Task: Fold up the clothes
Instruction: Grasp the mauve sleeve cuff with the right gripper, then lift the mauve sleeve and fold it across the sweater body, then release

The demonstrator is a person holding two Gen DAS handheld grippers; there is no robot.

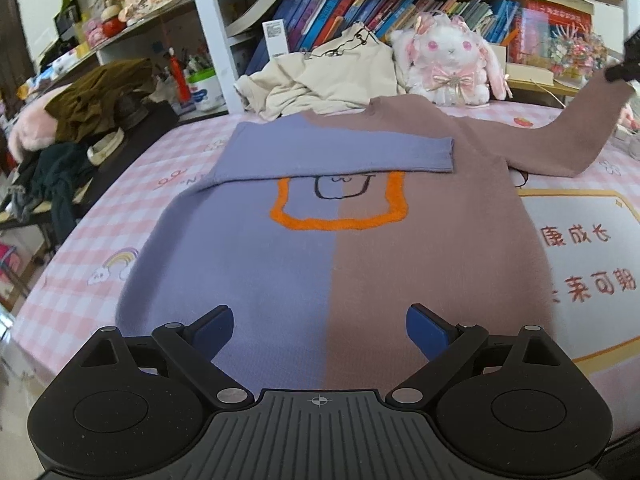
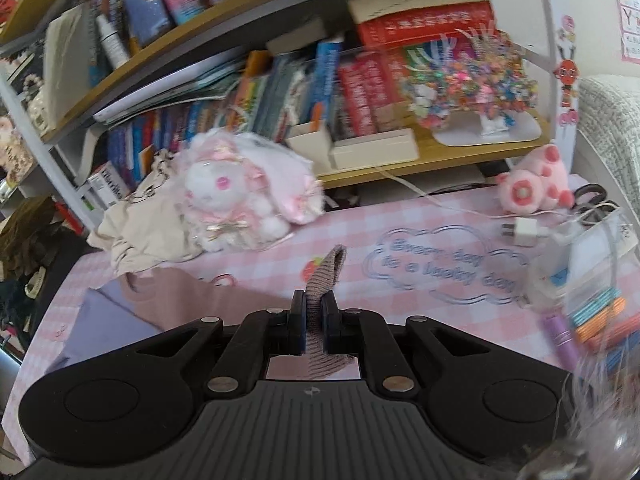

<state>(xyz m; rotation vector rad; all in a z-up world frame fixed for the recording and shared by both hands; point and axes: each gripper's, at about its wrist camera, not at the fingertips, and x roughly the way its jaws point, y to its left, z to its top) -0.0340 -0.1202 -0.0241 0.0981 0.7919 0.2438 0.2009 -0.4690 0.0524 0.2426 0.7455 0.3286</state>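
Nearest us in the left wrist view, our left gripper [image 1: 320, 330] hovers with its blue-padded jaws spread wide and nothing between them, just above the hem of the soft knitted sweater [image 1: 328, 240], half lavender and half dusty brown, with an orange outlined patch on the chest. The sweater lies flat on the bed under the pink checked cloth [image 1: 80, 264], hem toward the near edge and collar toward the bookshelf side. Its lavender sleeve [image 1: 340, 152] is already folded across the chest, while the brown sleeve [image 1: 580, 128] rises off the cloth toward the right edge, where a dark gripper tip shows. Behind the collar sit a crumpled cream garment [image 1: 332, 76] and a white and pink plush rabbit [image 1: 452, 64]. In the right wrist view, our right gripper [image 2: 314, 320] is clamped tight on the ribbed cuff of the brown sleeve [image 2: 326, 272], which sticks out past the fingertips. We judge the knit light, limp and a little stretchy, not slippery; it should drape and sag, so cuffs, shoulder seams and hem corners look like the best holds.
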